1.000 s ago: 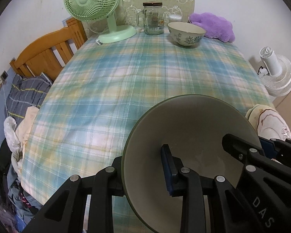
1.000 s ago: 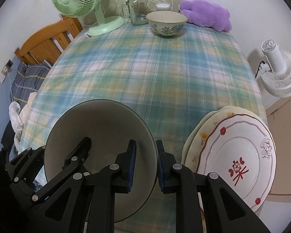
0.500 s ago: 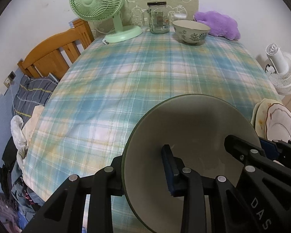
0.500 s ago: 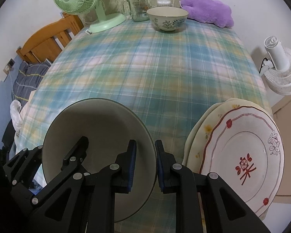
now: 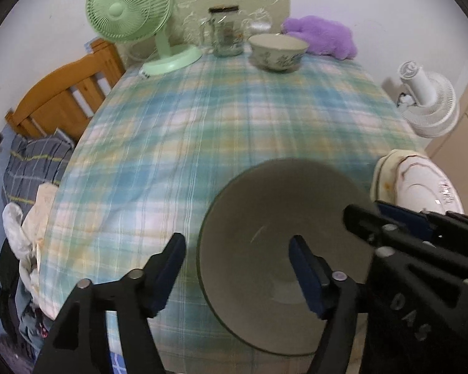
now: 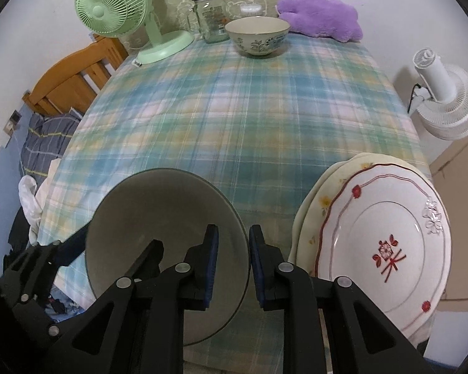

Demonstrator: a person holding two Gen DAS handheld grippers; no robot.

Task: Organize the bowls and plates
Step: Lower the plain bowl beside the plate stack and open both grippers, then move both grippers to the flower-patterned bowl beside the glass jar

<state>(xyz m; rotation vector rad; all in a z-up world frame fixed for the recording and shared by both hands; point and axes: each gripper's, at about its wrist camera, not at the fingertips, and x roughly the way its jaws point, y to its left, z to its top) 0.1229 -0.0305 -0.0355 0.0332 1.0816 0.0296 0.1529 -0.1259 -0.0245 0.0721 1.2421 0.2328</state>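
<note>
**Grey bowl at the near table edge**

The grey bowl (image 6: 159, 227) is plain, matte and wide, with a thin dark rim, and sits near the stacked plates (image 6: 387, 249). The right gripper (image 6: 231, 261) pinches its rim between both pads. The left gripper (image 5: 237, 268) is spread wide, one finger inside the bowl, one outside, neither touching. The bowl's underside is hidden, and the lower plate shows only its edge.

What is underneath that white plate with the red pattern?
Under the red-patterned plate lies at least one cream plate with small yellow flowers; only its left edge peeks out. Most of it is covered, so whether more plates sit below cannot be seen. The stack rests on the checked tablecloth.
</note>
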